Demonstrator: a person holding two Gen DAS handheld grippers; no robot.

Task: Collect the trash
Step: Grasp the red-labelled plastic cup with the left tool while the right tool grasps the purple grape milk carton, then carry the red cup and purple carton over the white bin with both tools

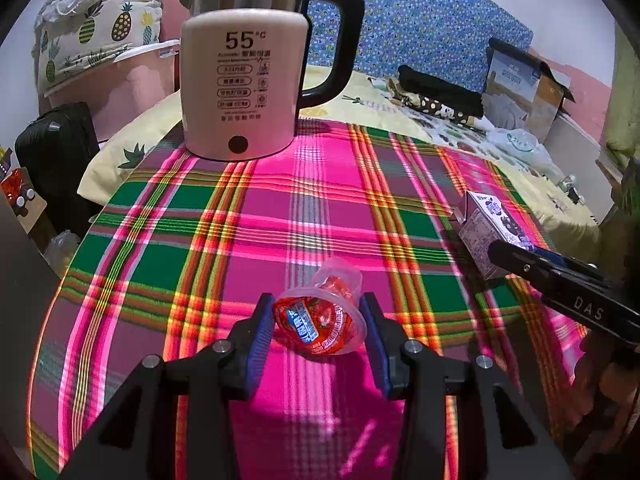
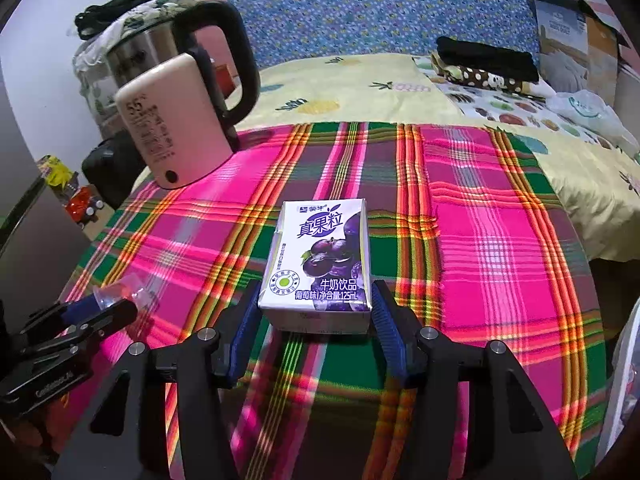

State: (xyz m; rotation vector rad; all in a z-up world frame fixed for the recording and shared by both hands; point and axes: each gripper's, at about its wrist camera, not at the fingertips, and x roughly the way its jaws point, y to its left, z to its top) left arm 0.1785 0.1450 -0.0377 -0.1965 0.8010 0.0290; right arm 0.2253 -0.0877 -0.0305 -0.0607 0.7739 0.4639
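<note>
Lying on its side on the plaid cloth (image 1: 320, 200), a clear jelly cup (image 1: 320, 316) with a red printed lid sits between the two blue pads of the left claw (image 1: 319, 326). Left pad (image 1: 260, 340) touches the lid rim; right pad looks to be against the cup's rim too, so the claw reads as clamped on the cup. Cup mouth faces the camera, base points away toward the kettle.

Right claw (image 2: 316, 320) straddles a small purple-and-white milk carton (image 2: 320, 256) with grape print, lying flat on the cloth with its front face up. Both blue pads stand at the carton's near corners. Whether they press on it or merely flank it, I cannot tell; a thin gap may remain on each side.

Relative layout: in the left wrist view the carton (image 1: 492, 232) lies to the right of the cup, well apart, with the right claw's dark fingers (image 1: 560, 280) reaching in over it. In the right wrist view the left claw (image 2: 86, 314) shows at the lower left edge with the cup's clear plastic (image 2: 120, 292) at its tips.

A pink-and-steel electric kettle (image 1: 240, 84) with a black handle stands upright at the far side of the cloth, apart from both items. The surface under the cloth appears to be a bed: a pale pineapple-print sheet (image 2: 340, 88) continues behind it, with folded dark clothing (image 2: 486, 60) and a cardboard box (image 2: 576, 40) farther back.
</note>
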